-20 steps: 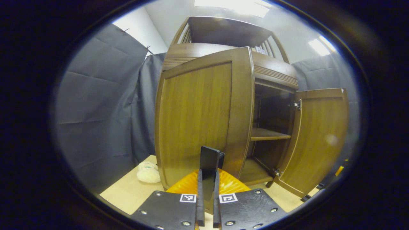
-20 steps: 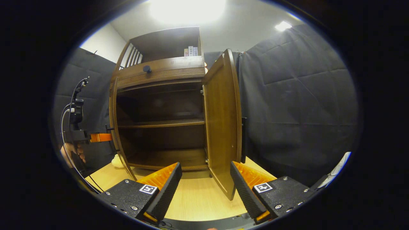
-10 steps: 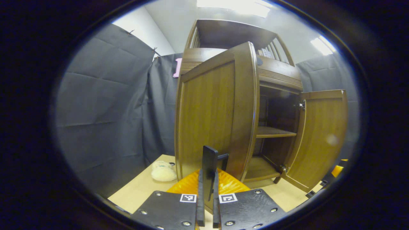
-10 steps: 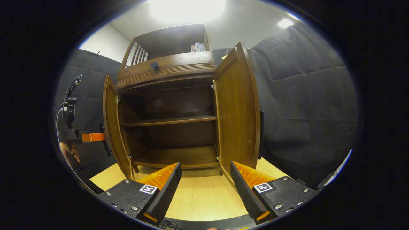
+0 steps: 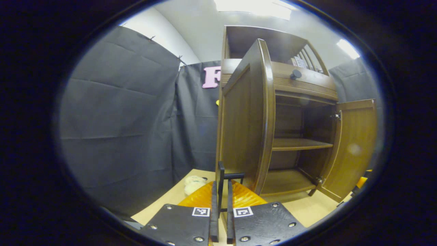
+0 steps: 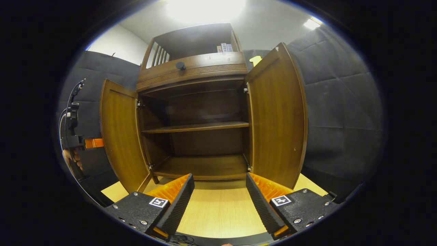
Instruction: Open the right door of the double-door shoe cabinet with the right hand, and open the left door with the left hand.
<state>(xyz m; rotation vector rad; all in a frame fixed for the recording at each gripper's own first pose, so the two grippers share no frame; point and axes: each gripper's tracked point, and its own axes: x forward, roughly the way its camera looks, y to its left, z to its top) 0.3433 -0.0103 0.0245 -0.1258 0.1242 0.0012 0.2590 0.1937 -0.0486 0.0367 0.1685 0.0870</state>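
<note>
Clearly near the end of the task, judging from how both doors stand.

Seen from the left hand-held gripper (image 5: 221,187): narrow, almost closed, with both fingers pressing on the thin black bar handle (image 5: 221,172) of the left door (image 5: 245,119). Directly ahead and in contact, with the long axis of the bar vertical, running up between the fingers. Swung out nearly edge-on, so at about a right angle to the front of the shoe cabinet (image 5: 300,85). Farther ahead and to the right, the right door (image 5: 353,147), swung well out too.

Seen from the right hand-held gripper (image 6: 220,182): wide apart, holding nothing, hovering above the counter (image 6: 218,208). Well apart from the right door, which lies ahead and to the right. Probably nothing more to do on this side. Far to the left, behind the left door, a part of the left hand-held gripper with a person's hand (image 6: 72,159) under it.

Inside the shoe cabinet, straight ahead: one shelf (image 6: 198,127) and the bottom board, both bare, no shoes. Above, a drawer front with a round dark knob (image 6: 180,65), and some books (image 6: 223,48) in the open top compartment. On the counter, ahead and left of the left hand-held gripper, a pale plush toy (image 5: 193,182) near the cabinet foot.

Likely next: spread the left fingers sideways off the vertical bar, then draw straight back without dragging the door.
</note>
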